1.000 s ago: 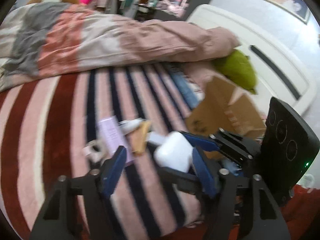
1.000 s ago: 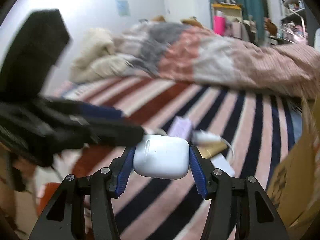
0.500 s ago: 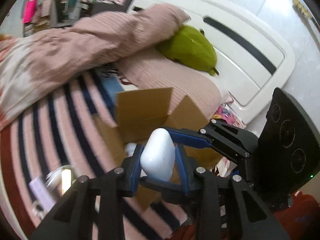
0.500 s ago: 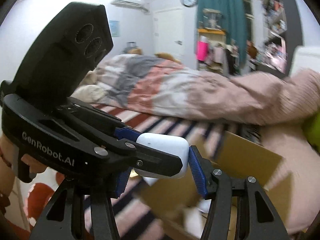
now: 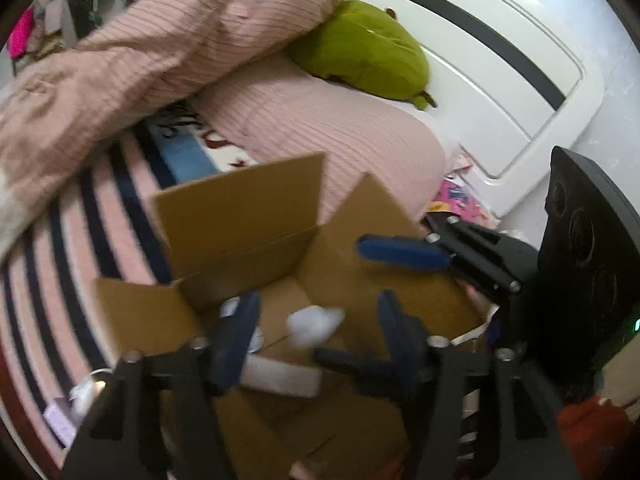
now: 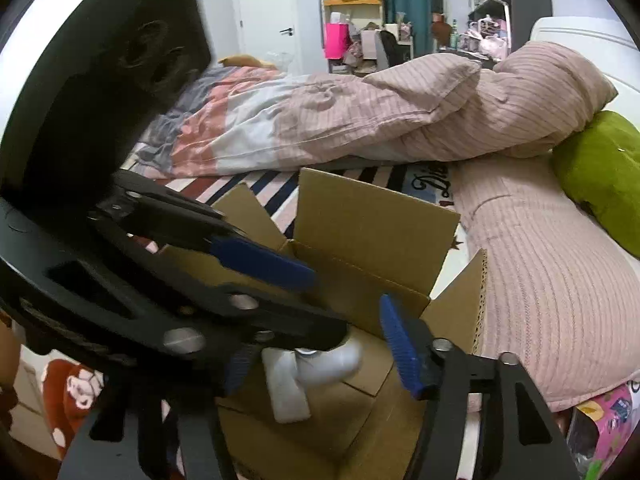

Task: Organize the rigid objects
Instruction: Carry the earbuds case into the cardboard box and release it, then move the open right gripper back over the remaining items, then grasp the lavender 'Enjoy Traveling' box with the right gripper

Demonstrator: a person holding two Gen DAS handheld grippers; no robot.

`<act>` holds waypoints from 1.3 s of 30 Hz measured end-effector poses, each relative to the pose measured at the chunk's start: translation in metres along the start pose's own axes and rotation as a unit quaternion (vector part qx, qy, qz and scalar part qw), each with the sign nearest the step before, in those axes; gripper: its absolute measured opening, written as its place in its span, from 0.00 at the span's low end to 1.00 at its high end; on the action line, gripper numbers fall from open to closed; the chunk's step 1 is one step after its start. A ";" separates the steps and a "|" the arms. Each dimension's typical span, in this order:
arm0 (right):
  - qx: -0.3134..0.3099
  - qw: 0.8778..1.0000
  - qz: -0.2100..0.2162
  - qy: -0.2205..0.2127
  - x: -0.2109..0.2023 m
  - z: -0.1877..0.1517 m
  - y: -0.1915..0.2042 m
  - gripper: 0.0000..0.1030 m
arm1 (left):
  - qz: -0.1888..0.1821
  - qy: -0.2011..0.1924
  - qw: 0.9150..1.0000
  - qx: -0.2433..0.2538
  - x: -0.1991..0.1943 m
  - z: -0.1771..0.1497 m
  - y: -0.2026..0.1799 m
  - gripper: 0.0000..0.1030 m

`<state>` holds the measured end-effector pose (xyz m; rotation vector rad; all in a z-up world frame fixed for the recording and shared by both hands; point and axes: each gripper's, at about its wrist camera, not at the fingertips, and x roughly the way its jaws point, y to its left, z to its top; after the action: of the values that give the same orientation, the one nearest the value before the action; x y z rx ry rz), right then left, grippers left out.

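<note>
An open cardboard box (image 5: pixel 240 216) (image 6: pixel 372 220) stands on the striped bed. The white earbud case (image 5: pixel 314 325) (image 6: pixel 332 362) is blurred inside the box, below both grippers and free of them. A white rectangular object (image 6: pixel 286 386) (image 5: pixel 280 374) lies beside it in the box. My left gripper (image 5: pixel 316 332) is open over the box mouth. My right gripper (image 6: pixel 320 356) is open over the box too; its blue fingers (image 5: pixel 400 252) show in the left wrist view. The left gripper's body hides the right gripper's left finger.
A pink striped duvet (image 6: pixel 400 112) lies behind the box, with a pink pillow (image 6: pixel 540 280) and a green plush (image 5: pixel 368 56) to the right. A white headboard (image 5: pixel 500 60) is beyond. A small lilac box and a cable (image 5: pixel 76 396) lie on the bed left of the box.
The earbud case was held between both grippers' fingers; both have opened and the case has dropped into the cardboard box. Both grippers have moved right, over the box.
</note>
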<state>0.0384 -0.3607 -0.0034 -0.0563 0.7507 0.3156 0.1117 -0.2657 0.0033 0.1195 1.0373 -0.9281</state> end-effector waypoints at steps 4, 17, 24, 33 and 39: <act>0.011 1.000 0.014 -0.009 -0.001 0.004 0.007 0.79 | 0.039 -0.036 0.999 -0.009 -0.040 -0.016 0.017 0.62; -0.103 0.986 0.120 -0.044 0.025 0.061 0.148 1.00 | 0.193 -0.127 0.965 -0.121 -0.152 -0.127 0.133 0.71; -0.146 0.974 0.168 0.038 0.102 0.050 0.217 0.89 | 0.220 -0.126 0.946 -0.202 -0.158 -0.205 0.200 0.71; -0.146 0.964 0.176 0.136 0.202 0.021 0.249 0.62 | 0.226 -0.109 0.935 -0.249 -0.148 -0.257 0.247 0.71; -0.122 0.976 0.106 0.149 0.229 0.019 0.243 0.41 | 0.221 -0.104 0.937 -0.252 -0.140 -0.262 0.252 0.71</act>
<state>0.1347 -0.0669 -0.1295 -0.2610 1.0151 0.6123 0.0850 0.1055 -0.1105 -0.1678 0.9667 -0.2437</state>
